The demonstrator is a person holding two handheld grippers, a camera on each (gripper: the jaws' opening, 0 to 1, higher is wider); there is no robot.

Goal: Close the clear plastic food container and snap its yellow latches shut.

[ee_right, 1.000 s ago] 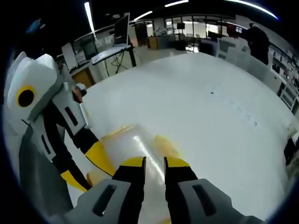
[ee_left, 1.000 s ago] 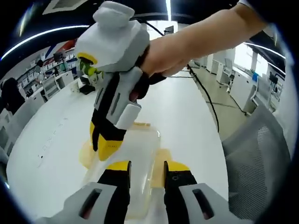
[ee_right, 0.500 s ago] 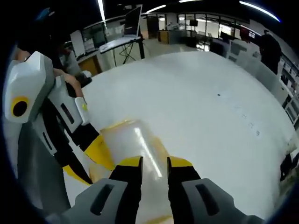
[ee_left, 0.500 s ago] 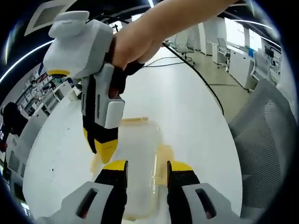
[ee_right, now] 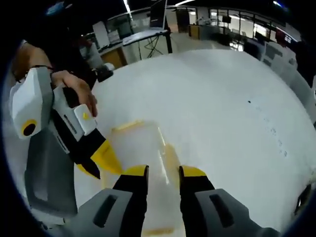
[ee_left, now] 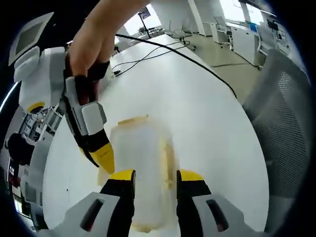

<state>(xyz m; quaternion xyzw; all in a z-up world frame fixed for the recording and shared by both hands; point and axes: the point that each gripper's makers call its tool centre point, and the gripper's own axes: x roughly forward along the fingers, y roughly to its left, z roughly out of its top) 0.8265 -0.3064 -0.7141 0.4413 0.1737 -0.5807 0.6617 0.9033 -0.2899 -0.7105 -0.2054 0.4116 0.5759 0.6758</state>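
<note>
Both of our views have pulled back since a second ago, and the clear container (ee_left: 140,163) lies on the white table (ee_left: 197,113) with its lid down. Our left gripper (ee_left: 153,180) hovers over it, jaws apart, gripping nothing. Our right gripper (ee_right: 162,174) does likewise, a yellow latch (ee_right: 171,157) just beyond its tips.

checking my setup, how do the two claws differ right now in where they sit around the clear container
In the left gripper view, the left claw straddles the near end of the clear plastic food container, jaws apart; the right claw comes down at its long side, beside a yellow latch, tips together. The left claw points along the container; the right claw slants in from above. Both have yellow tips and stand over the white table.
</note>
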